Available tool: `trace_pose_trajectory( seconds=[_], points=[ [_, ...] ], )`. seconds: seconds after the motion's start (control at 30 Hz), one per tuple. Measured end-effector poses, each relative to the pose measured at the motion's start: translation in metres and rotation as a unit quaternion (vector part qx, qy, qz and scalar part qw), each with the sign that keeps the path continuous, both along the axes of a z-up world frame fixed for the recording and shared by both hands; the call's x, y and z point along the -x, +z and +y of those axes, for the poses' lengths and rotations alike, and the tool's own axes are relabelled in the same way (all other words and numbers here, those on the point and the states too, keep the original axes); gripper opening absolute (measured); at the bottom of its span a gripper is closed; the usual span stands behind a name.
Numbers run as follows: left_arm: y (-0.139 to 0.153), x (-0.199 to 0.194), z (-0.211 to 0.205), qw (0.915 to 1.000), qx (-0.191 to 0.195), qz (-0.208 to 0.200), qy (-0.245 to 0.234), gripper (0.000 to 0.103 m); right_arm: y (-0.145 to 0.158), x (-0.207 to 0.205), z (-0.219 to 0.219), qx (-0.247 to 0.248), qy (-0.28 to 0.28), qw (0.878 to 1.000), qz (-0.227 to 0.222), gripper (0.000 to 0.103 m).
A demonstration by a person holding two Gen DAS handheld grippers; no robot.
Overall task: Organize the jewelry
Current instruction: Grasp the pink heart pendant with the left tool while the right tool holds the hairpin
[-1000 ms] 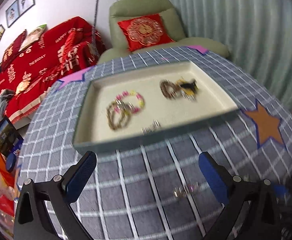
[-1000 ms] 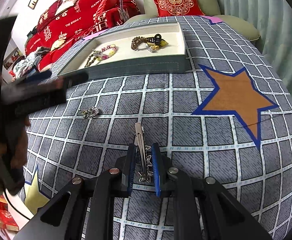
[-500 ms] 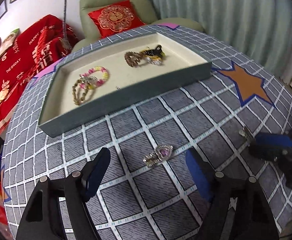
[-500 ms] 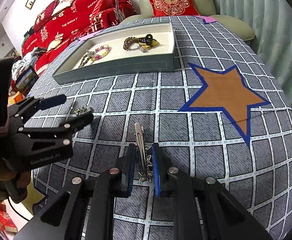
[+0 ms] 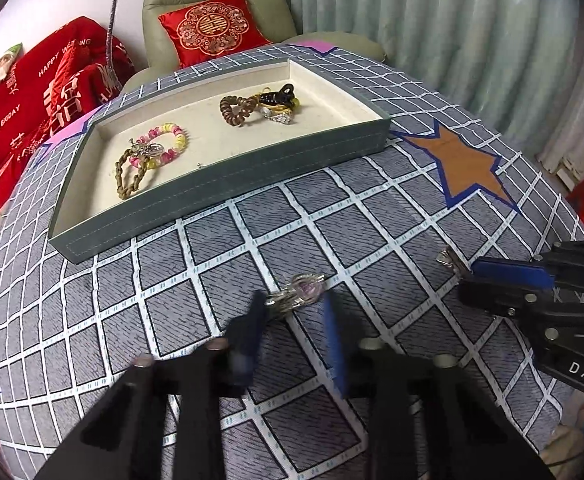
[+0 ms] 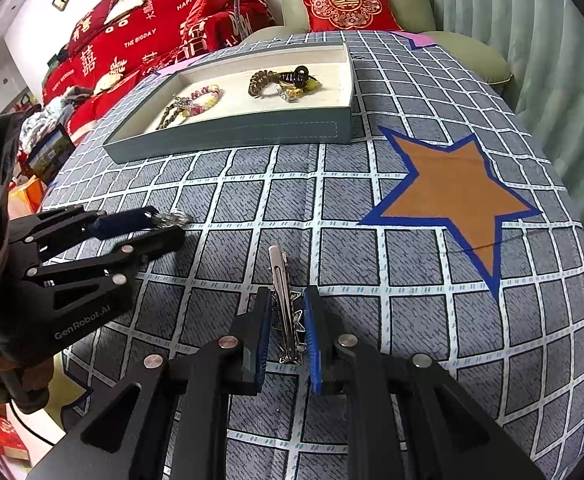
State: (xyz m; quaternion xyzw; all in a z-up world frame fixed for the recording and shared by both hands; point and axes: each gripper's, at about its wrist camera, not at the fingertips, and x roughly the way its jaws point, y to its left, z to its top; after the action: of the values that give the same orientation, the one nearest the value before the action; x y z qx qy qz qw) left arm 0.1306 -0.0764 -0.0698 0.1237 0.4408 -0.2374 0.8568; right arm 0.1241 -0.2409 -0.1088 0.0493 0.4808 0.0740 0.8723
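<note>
One shallow grey-green tray (image 5: 227,184) with a cream lining sits on the grid-patterned cloth (image 5: 219,264). It holds a pink-and-yellow bead bracelet (image 5: 167,142) overlapping a brown bead strand (image 5: 125,178), and toward its right end a brown coil hair tie (image 5: 233,110) beside a black claw clip (image 5: 277,96). Nearer, a silver ring with a purple stone (image 5: 302,290) lies on the cloth between the closing jaws of the left gripper (image 5: 294,312). Right gripper (image 6: 287,312) is clamped on a silver hair clip (image 6: 281,292).
</note>
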Motion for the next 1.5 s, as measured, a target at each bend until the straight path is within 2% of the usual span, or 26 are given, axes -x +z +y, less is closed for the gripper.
trace_pose_trajectory(
  seconds=[0.03, 0.07, 0.1, 0.27, 0.37, 0.47, 0.57, 0.73, 0.9, 0.97, 1.0, 1.03, 1.07, 1.13, 1.3, 1.4, 1.5],
  points=[
    [0.000, 0.002, 0.000, 1.0000, -0.001, -0.001, 0.003, 0.018, 0.000, 0.000, 0.000, 0.000, -0.001, 1.000, 0.000, 0.018],
    [0.001, 0.002, 0.001, 1.0000, 0.001, 0.000, 0.007, 0.018, 0.000, -0.001, 0.000, 0.000, -0.002, 1.000, 0.001, 0.018],
    [0.001, 0.002, 0.003, 0.9998, 0.008, 0.003, 0.016, 0.009, 0.000, -0.001, 0.000, 0.001, -0.002, 1.000, 0.001, 0.017],
    [0.004, 0.006, 0.021, 0.9973, 0.048, 0.016, 0.054, 0.009, 0.000, 0.002, -0.003, -0.006, -0.009, 1.000, 0.002, 0.013],
    [0.005, 0.009, 0.026, 0.9965, 0.053, 0.014, 0.063, 0.009, 0.000, 0.004, -0.007, -0.014, -0.014, 1.000, 0.005, 0.013],
    [0.012, 0.012, 0.025, 0.9967, 0.045, -0.004, 0.067, 0.009, 0.000, 0.005, -0.009, -0.014, -0.016, 1.000, 0.006, 0.013],
    [0.022, 0.013, 0.019, 0.9968, 0.022, -0.041, 0.065, 0.009, 0.001, 0.006, -0.011, -0.017, -0.018, 1.000, 0.006, 0.013],
    [0.024, 0.006, 0.015, 0.9975, 0.025, -0.043, 0.051, 0.009, 0.001, 0.011, -0.023, -0.022, -0.028, 0.999, 0.009, 0.013],
    [0.017, 0.001, 0.012, 0.9988, 0.015, -0.026, 0.039, 0.009, 0.001, 0.014, -0.036, -0.037, -0.036, 0.999, 0.015, 0.014],
    [0.017, 0.002, 0.011, 0.9991, 0.012, -0.025, 0.033, 0.010, 0.002, 0.015, -0.042, -0.043, -0.043, 0.998, 0.017, 0.025],
    [0.017, 0.003, 0.010, 0.9991, 0.011, -0.025, 0.032, 0.014, 0.002, 0.016, -0.046, -0.048, -0.048, 0.998, 0.017, 0.030],
    [0.018, 0.004, 0.010, 0.9991, 0.011, -0.025, 0.032, 0.034, 0.003, 0.017, -0.049, -0.052, -0.052, 0.997, 0.016, 0.040],
    [0.019, 0.004, 0.011, 0.9991, 0.011, -0.023, 0.033, 0.103, 0.004, 0.017, -0.051, -0.055, -0.054, 0.997, 0.014, 0.042],
    [0.016, 0.004, 0.009, 0.9981, -0.003, -0.046, 0.041, 0.103, 0.005, 0.020, -0.056, -0.058, -0.060, 0.996, 0.011, 0.042],
    [-0.009, -0.010, -0.004, 0.9960, -0.043, -0.072, 0.032, 0.103, 0.007, 0.022, -0.056, -0.057, -0.060, 0.997, 0.009, 0.042],
    [-0.030, -0.022, -0.024, 0.9941, -0.071, -0.081, -0.009, 0.103, 0.007, 0.021, -0.051, -0.049, -0.054, 0.997, 0.010, 0.042],
    [-0.048, -0.036, -0.037, 0.9940, -0.072, -0.070, -0.044, 0.102, 0.008, 0.018, -0.043, -0.032, -0.046, 0.998, 0.010, 0.042]
  ],
)
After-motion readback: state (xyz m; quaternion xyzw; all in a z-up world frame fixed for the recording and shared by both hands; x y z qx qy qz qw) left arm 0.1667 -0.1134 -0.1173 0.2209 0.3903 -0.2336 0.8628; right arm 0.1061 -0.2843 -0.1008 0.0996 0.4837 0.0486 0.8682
